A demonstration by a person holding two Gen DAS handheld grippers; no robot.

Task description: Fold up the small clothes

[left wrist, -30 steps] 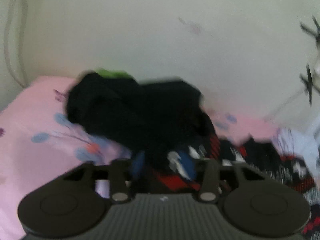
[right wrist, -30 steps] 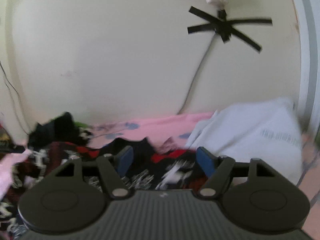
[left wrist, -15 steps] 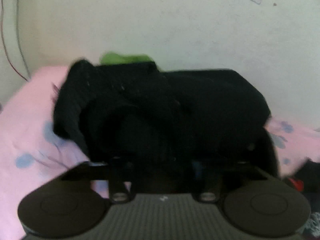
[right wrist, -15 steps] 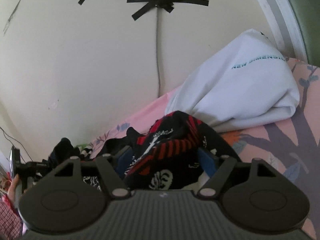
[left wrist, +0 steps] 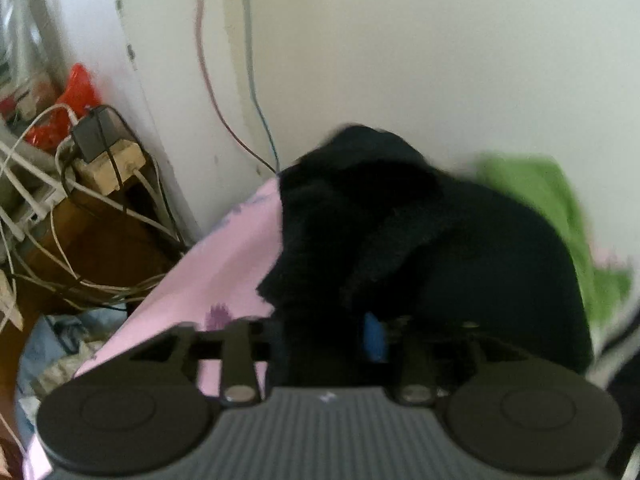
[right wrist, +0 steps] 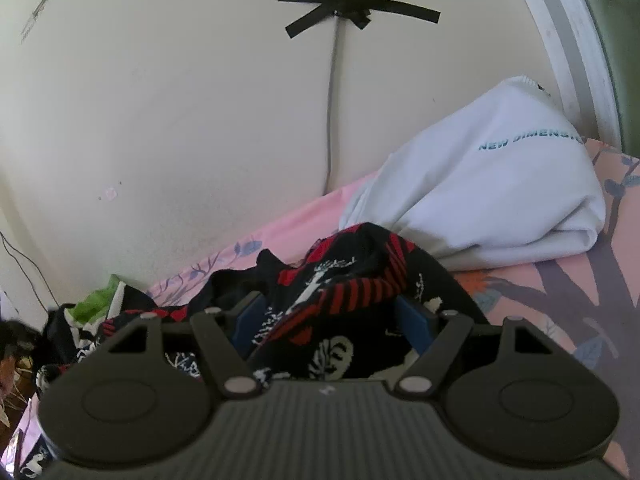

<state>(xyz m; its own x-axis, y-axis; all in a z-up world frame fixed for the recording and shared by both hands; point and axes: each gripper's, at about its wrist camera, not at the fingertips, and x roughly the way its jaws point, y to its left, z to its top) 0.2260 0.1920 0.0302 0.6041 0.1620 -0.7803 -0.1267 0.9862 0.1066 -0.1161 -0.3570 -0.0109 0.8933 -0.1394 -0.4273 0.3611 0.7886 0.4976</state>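
Note:
A black garment (left wrist: pixel 420 232) lies heaped on the pink floral bedsheet (left wrist: pixel 224 264), against a green garment (left wrist: pixel 544 196) by the wall. My left gripper (left wrist: pixel 326 332) is at the heap's near edge. Its jaws are opening, with black cloth lying between them and hiding the left finger; one blue pad (left wrist: pixel 374 336) shows. A black, red and white patterned garment (right wrist: pixel 340 296) bulges up between the blue pads (right wrist: pixel 248 320) of my right gripper (right wrist: pixel 330 320), which stands wide open around it.
A folded white garment (right wrist: pixel 492 192) with blue lettering lies at the back right against the wall. Left of the bed a wooden stand holds a power strip (left wrist: pixel 108 160) and tangled cables (left wrist: pixel 60 240). A taped cable (right wrist: pixel 332 100) runs down the wall.
The left view has swung left, so the bed's edge and the cable corner now show and the black heap sits right of centre. My right gripper sank onto the patterned garment, then held still.

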